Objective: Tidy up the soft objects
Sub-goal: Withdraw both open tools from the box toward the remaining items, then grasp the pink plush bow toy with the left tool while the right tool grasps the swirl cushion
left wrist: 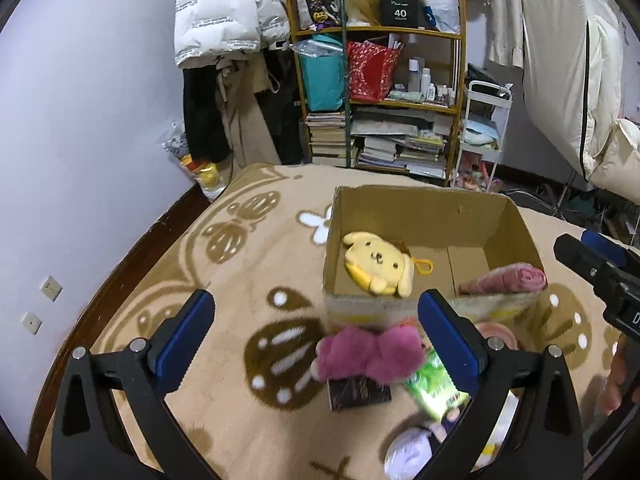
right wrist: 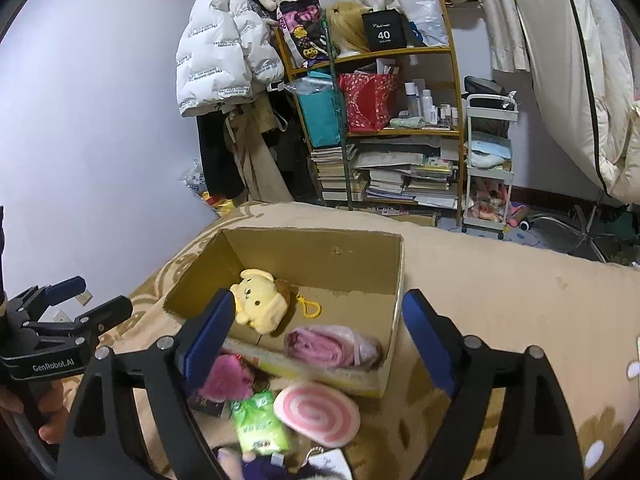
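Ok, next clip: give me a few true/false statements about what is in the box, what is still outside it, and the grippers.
1. The yellow dog plush lies inside the cardboard box. True.
2. The pink rolled cloth lies outside the box. False: it is inside.
3. The left gripper grips the pink plush. False: its jaws are open.
4. The swirl cushion lies outside the box. True.
5. The right gripper is open. True.
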`<state>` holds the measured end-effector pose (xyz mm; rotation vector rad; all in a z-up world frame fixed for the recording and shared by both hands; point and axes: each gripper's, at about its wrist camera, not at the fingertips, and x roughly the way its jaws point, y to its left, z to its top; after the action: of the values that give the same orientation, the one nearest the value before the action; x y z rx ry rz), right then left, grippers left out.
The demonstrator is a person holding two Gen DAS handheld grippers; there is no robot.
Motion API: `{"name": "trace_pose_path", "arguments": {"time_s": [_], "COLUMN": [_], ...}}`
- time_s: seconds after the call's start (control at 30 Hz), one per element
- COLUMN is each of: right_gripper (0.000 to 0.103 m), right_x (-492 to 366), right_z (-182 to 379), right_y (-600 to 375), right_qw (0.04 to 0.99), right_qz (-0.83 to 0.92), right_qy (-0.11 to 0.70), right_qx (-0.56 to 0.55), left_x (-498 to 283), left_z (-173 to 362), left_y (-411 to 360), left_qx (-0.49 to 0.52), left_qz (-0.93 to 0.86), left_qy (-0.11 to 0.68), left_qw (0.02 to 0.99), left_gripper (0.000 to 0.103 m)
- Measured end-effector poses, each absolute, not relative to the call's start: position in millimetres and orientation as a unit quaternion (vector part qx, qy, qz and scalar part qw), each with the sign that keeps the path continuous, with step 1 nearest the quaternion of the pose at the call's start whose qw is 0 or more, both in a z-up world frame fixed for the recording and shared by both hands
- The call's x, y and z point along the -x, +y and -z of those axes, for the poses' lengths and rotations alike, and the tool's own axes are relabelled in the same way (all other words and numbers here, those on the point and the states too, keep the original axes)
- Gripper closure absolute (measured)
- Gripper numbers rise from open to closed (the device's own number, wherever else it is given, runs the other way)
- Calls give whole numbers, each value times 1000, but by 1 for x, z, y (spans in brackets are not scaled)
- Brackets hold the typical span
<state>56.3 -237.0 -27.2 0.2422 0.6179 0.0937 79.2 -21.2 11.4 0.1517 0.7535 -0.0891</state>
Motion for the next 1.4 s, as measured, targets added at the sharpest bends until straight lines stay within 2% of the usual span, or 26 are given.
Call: {"name": "trace_pose_path", "arguments": {"time_s": [0.13, 0.63, 1.0, 1.4], "right_gripper": [3, 2, 2, 2], "right_x": [-43, -28, -45, -65], "right_z": [23, 35, 67, 97], "right_y": [-235, -224, -220, -223], "right_qw": [946, 938, 922, 902], "right_qz": [-45, -43, -39, -37], "right_qy": [300, 329, 373, 416], "right_qx": [-119, -95, -92, -111], "left_x": [-67, -67, -91, -120], "left_z": [-19, -1, 22, 59], "left_y": [-17, -9, -23, -40], "left_qx": [-79, -73, -75, -87], "left_qz": [37, 50, 82, 89], "left_qy": [371, 406, 408, 444], "left_qw": [925, 910, 906, 888], "left_gripper": [2, 2, 2, 2]}}
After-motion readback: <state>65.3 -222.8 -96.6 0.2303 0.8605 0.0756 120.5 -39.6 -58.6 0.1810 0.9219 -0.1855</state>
